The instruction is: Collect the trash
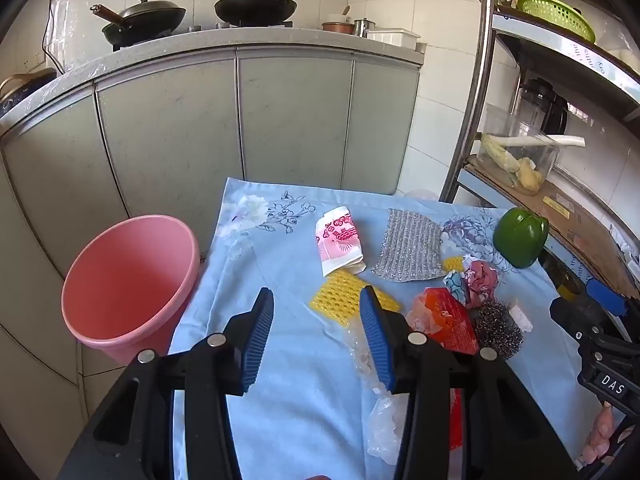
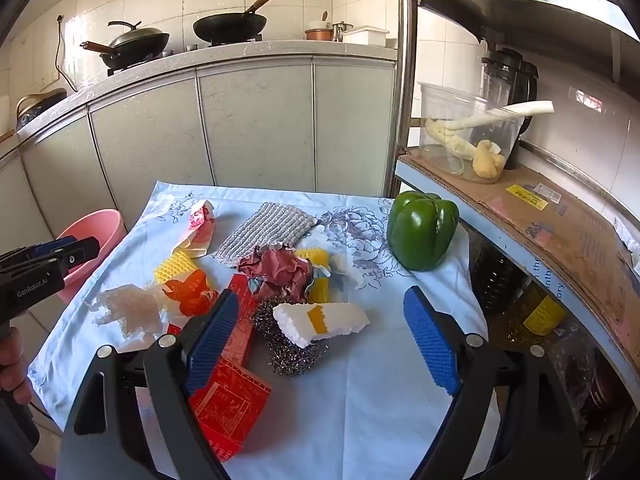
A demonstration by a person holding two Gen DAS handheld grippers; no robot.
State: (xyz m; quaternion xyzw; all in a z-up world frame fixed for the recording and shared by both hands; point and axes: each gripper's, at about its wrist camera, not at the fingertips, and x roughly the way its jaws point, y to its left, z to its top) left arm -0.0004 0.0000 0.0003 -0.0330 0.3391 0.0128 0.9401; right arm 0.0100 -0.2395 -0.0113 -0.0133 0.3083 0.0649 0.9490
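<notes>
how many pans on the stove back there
2: a lidded pan on the left burner, and an open wok with a wooden handle to its right. Nothing else on the burners shows.

Two wrist fisheyes, both tilted down over the blue floral cloth [image 1: 288, 380], facing the grey cabinet fronts [image 1: 288, 116] and the stove counter w/ the woks behind. In the left cam we look along the left gripper [image 1: 316, 340] from the cloth's left side, close above it; pink bucket [image 1: 128, 280] fills our left, and the right gripper [image 1: 600, 320] shows at the right edge. The right cam sits further right, near the shelf rack [image 2: 520, 216], looking along the right gripper [image 2: 322, 336]. Both share the trash pile, green pepper [image 2: 422, 230], bucket and counter.
</notes>
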